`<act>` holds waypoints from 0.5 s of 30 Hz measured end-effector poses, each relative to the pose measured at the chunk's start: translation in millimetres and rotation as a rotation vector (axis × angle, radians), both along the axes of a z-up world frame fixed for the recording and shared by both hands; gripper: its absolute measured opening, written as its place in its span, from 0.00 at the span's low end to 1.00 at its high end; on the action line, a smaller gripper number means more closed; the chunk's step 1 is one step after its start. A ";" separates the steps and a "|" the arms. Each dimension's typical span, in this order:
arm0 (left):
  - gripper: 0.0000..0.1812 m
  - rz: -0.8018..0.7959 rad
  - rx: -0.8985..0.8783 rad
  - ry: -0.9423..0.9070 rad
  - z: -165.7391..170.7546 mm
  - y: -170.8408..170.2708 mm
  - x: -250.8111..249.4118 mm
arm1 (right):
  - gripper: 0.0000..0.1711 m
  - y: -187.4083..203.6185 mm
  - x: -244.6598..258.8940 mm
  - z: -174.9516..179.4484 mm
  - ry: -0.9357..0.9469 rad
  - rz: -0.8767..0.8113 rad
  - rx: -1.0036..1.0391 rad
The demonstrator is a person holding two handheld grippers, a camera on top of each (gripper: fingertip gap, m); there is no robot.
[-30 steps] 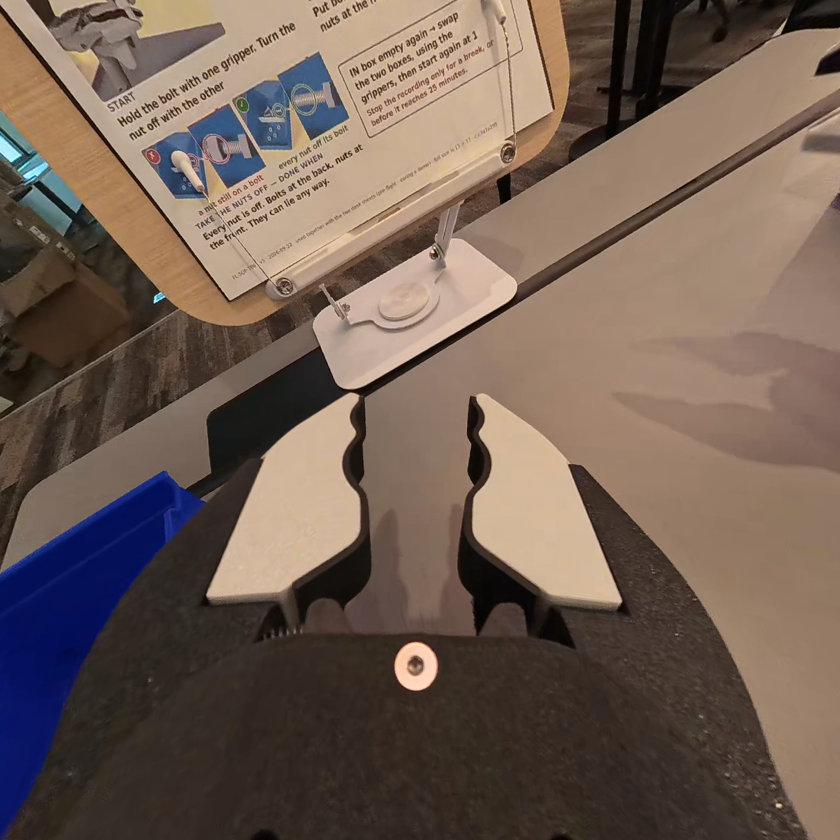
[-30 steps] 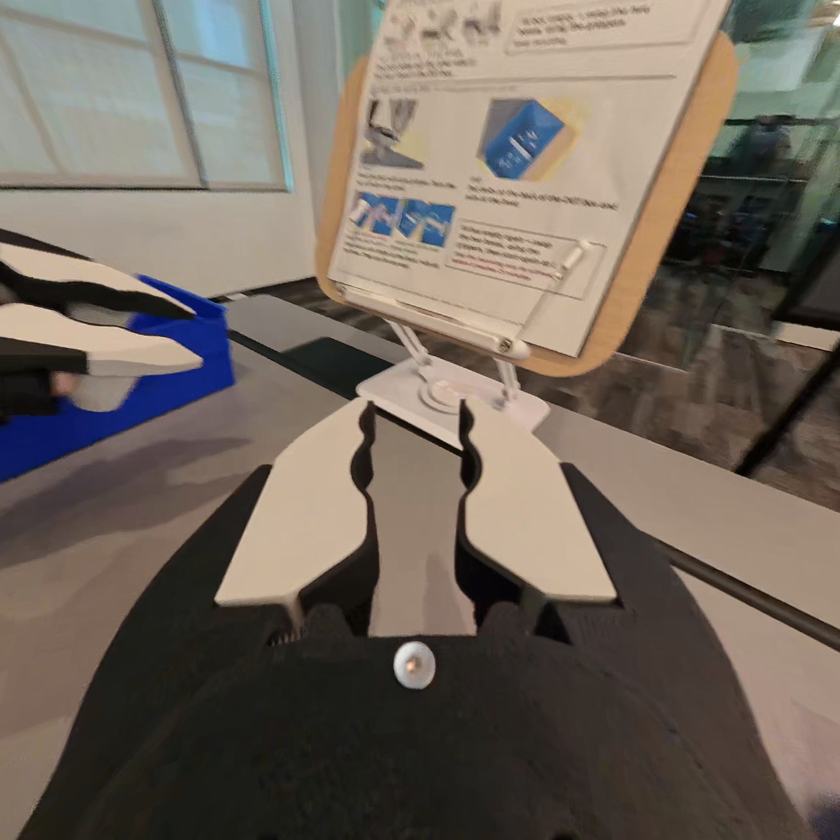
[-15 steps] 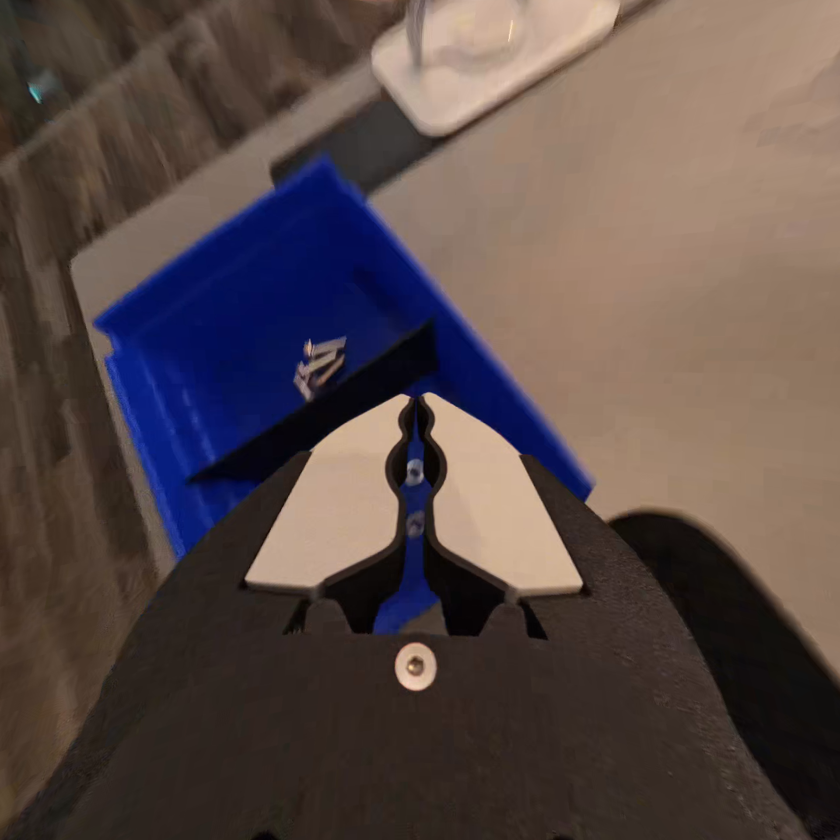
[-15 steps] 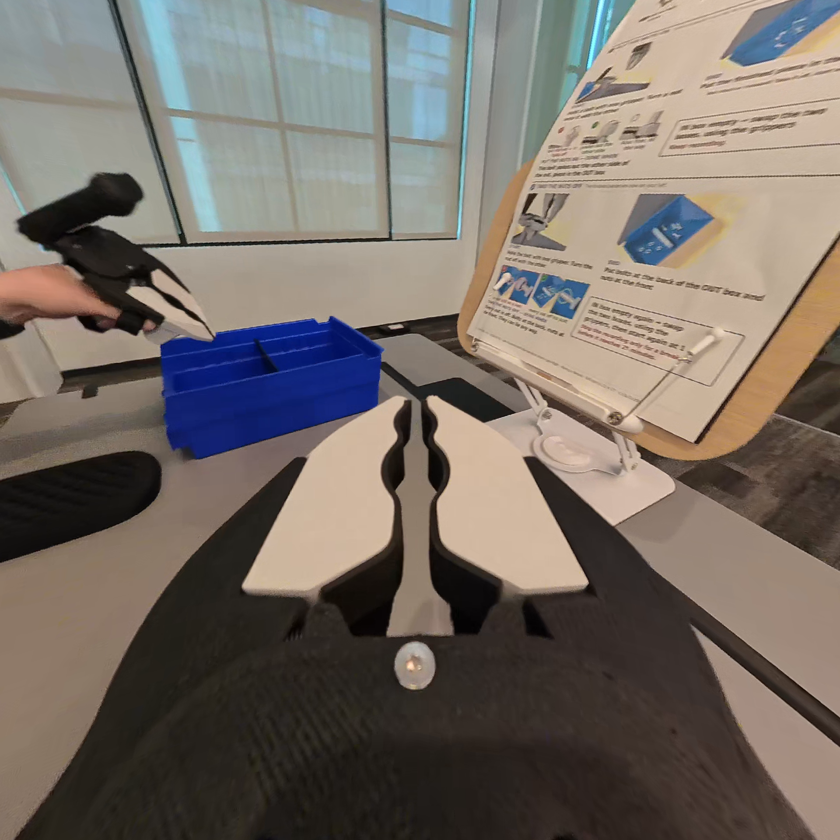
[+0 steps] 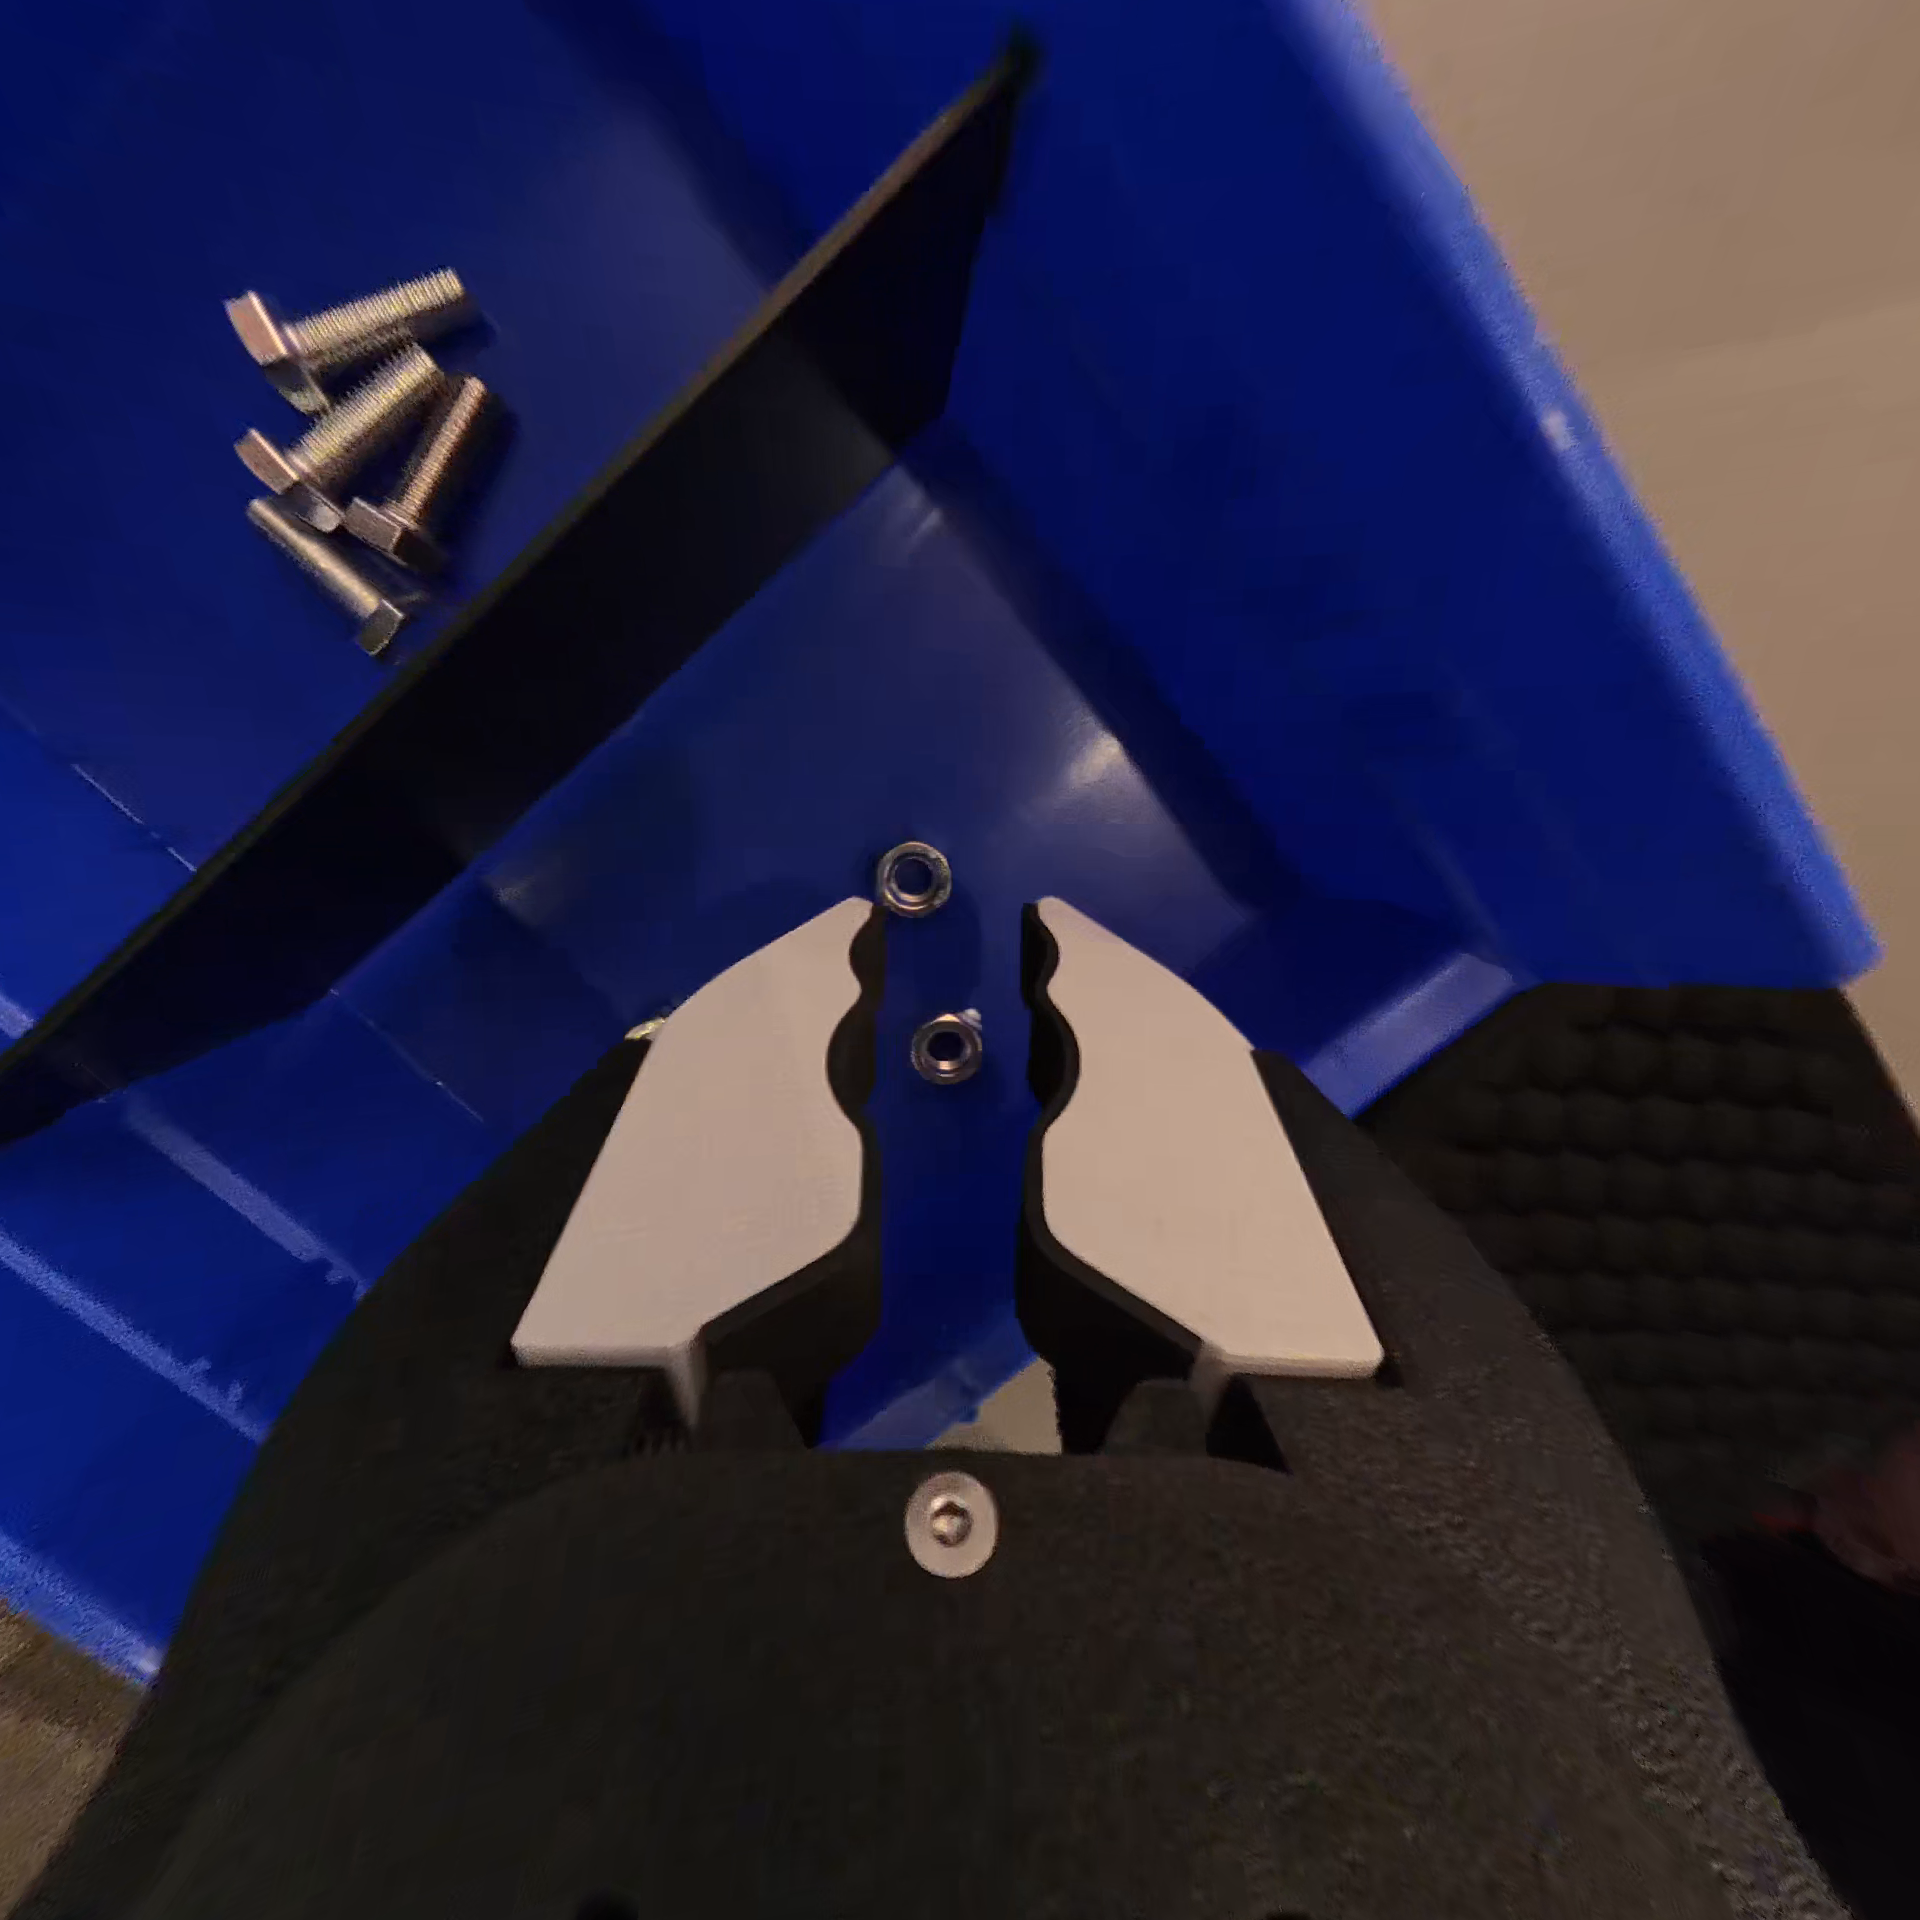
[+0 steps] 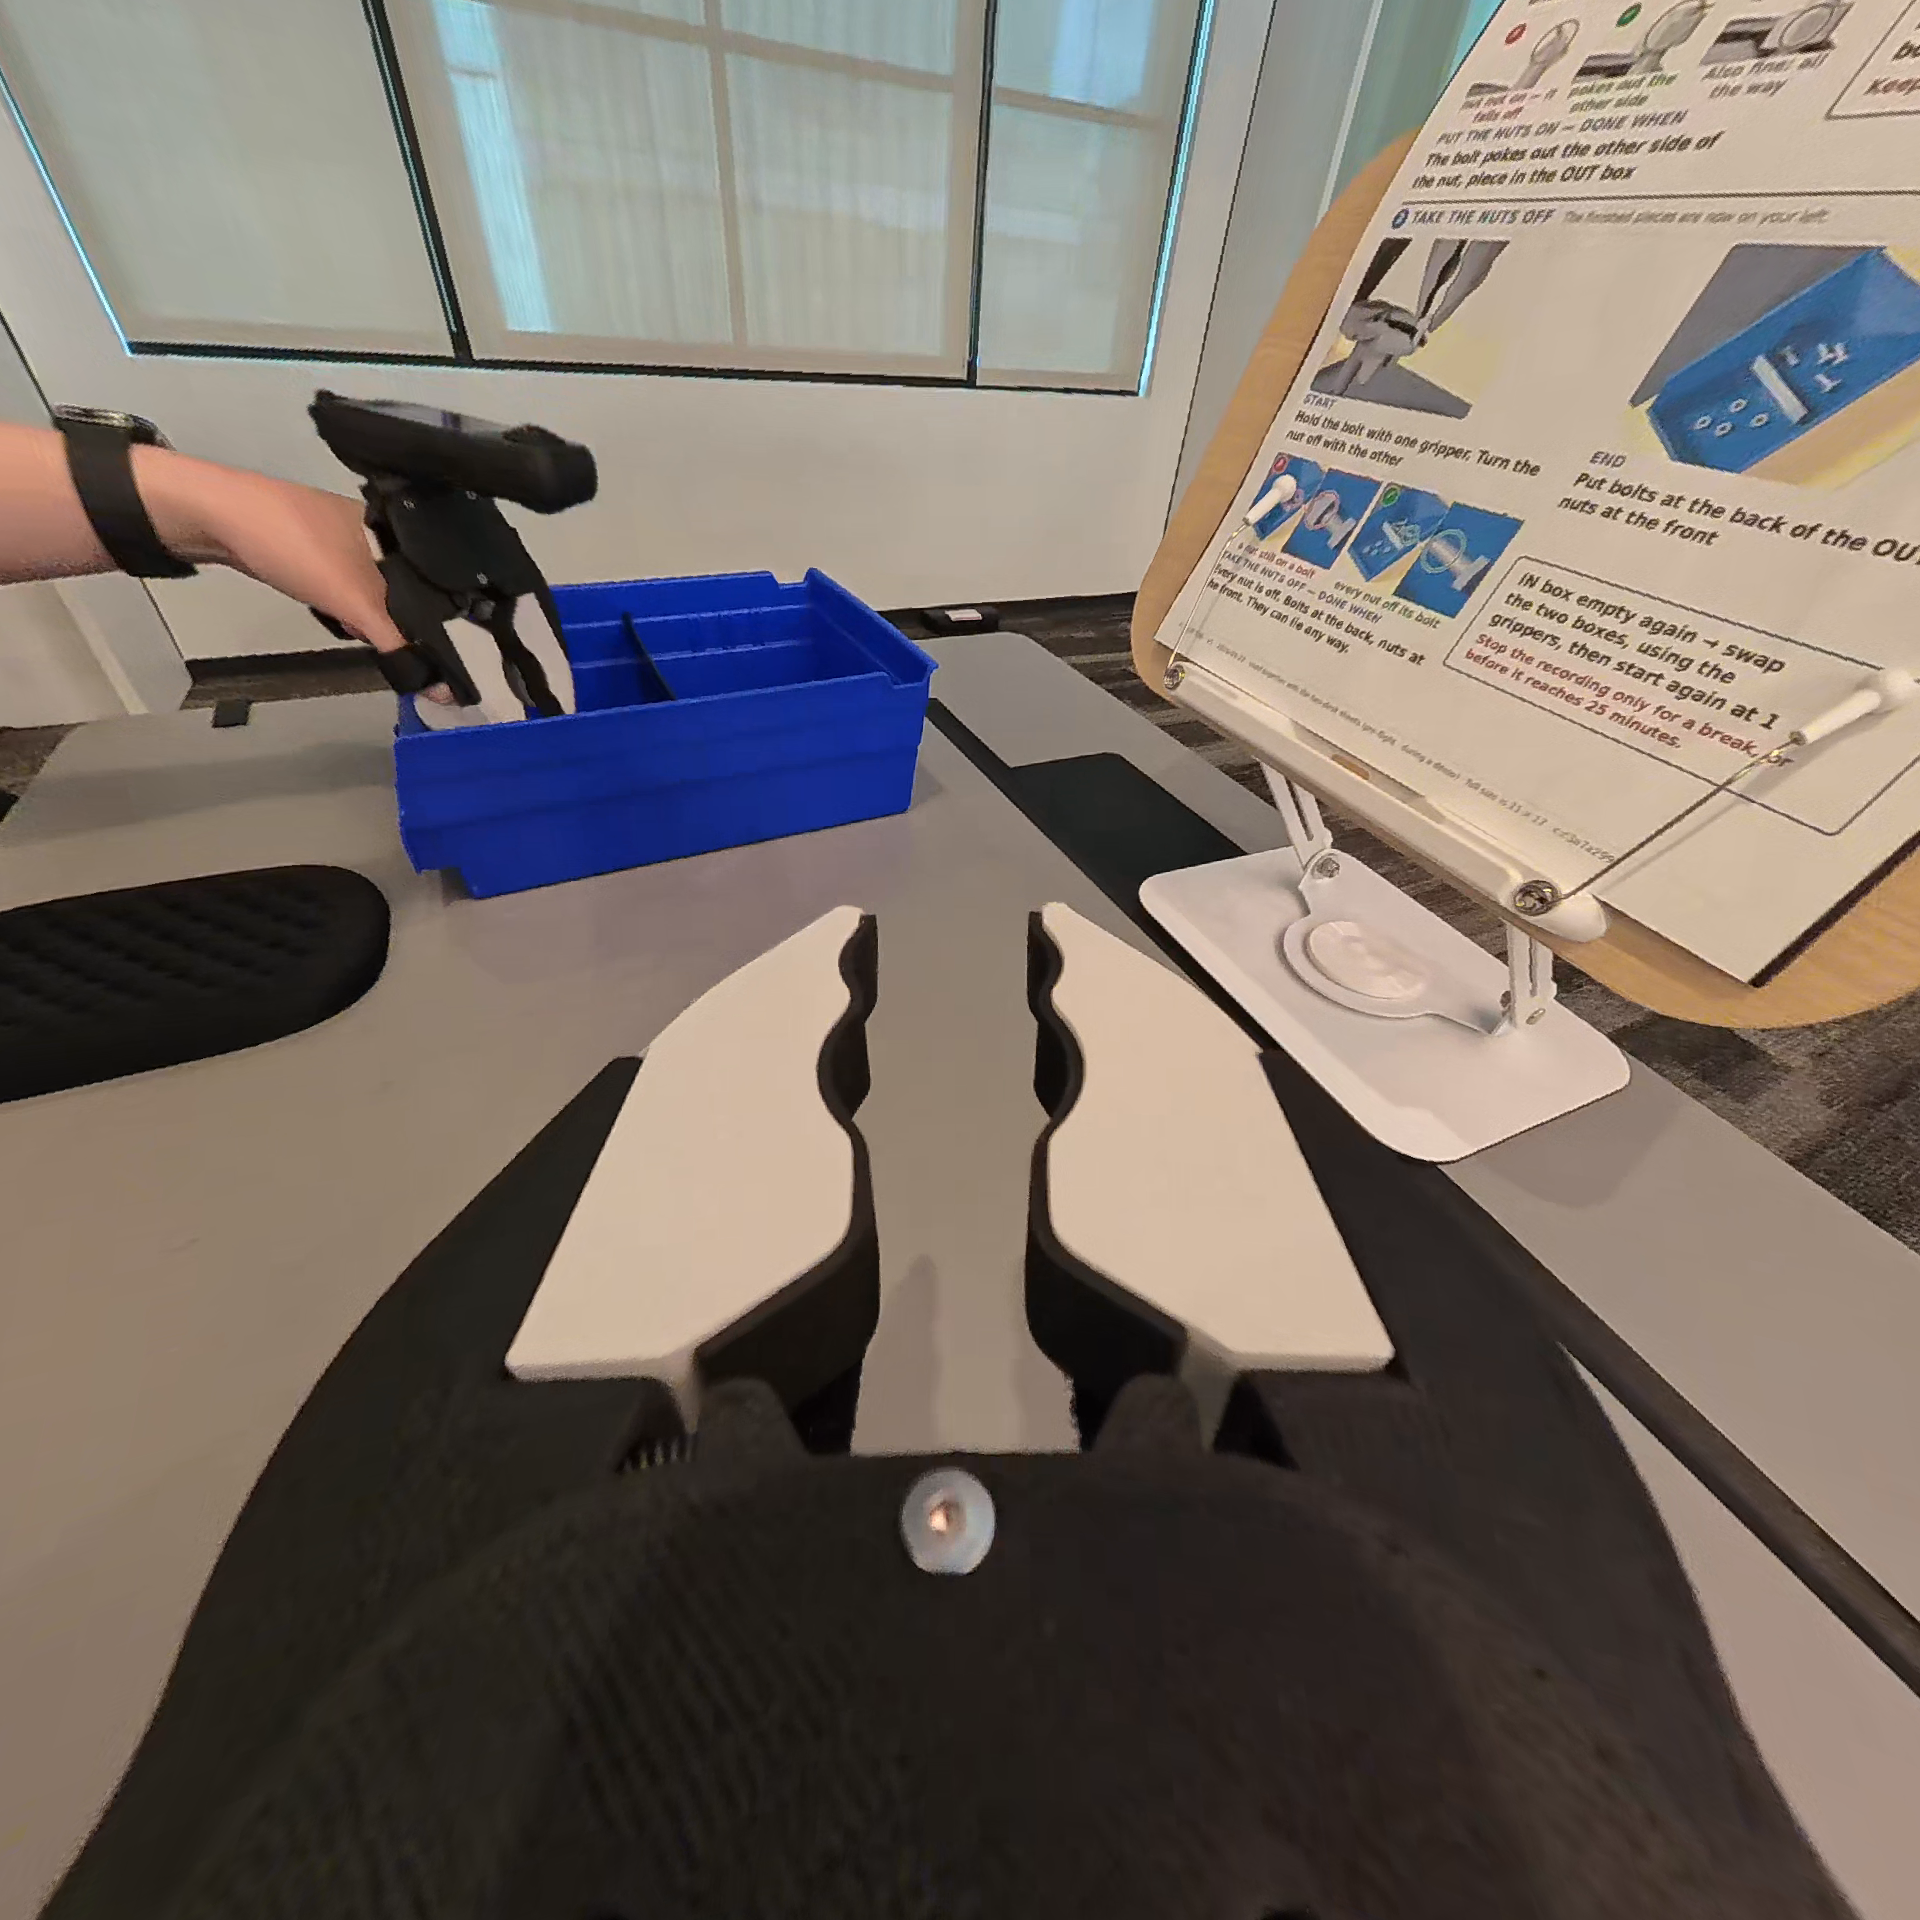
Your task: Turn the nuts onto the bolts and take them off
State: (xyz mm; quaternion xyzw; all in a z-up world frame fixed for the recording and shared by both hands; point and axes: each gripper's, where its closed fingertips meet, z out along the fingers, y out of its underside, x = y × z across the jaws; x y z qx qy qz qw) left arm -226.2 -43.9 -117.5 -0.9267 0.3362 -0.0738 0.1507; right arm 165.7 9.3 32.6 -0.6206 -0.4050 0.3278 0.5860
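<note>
Left gripper (image 5: 951, 904) inside blue bin (image 5: 1351, 520), jaws narrowly parted, empty, over two nuts (image 5: 943, 1047) in near compartment. Bolts (image 5: 353, 436) lie beyond black divider (image 5: 520, 665). Right gripper (image 6: 951, 914) above table (image 6: 623, 997), jaws parted, empty.

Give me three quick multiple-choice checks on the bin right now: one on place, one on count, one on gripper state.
1. Where do the bolts lie in the blue bin?
A. beyond the black divider
B. among the nuts
C. on the table

2. How many nuts show plainly by the left gripper?
A. none
B. two
C. six

3. How is the right gripper?
A. shut on a bolt
B. open, empty
C. shut on a nut

Answers: 1 A, the divider separates them from the nuts; 2 B, two rings show between the fingers; 3 B, bare table shows between its fingers.
</note>
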 end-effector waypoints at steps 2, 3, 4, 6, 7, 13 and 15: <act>0.15 -0.014 -0.025 0.044 -8.4 1.4 -4.0 | 0.17 0.7 -0.4 -2.5 -0.008 0.003 -0.004; 0.15 -0.015 -0.030 0.067 -11.2 3.5 -6.4 | 0.17 0.9 -0.6 -3.8 -0.011 0.006 -0.009; 0.15 -0.018 -0.034 0.078 -13.2 5.2 -7.3 | 0.17 1.8 -0.1 -4.9 -0.013 0.004 -0.013; 0.15 -0.024 -0.059 0.107 -17.2 6.1 -9.7 | 0.18 3.4 0.9 -6.6 -0.016 0.000 -0.018; 0.16 -0.032 -0.074 0.123 -19.7 5.8 -10.7 | 0.18 3.9 1.5 -7.2 -0.016 -0.001 -0.020; 0.16 -0.051 -0.094 0.153 -30.0 8.6 -6.0 | 0.19 7.2 4.9 -10.1 -0.024 -0.016 -0.031; 0.16 -0.056 -0.097 0.169 -33.3 8.5 -6.8 | 0.19 7.9 5.4 -10.7 -0.027 -0.018 -0.033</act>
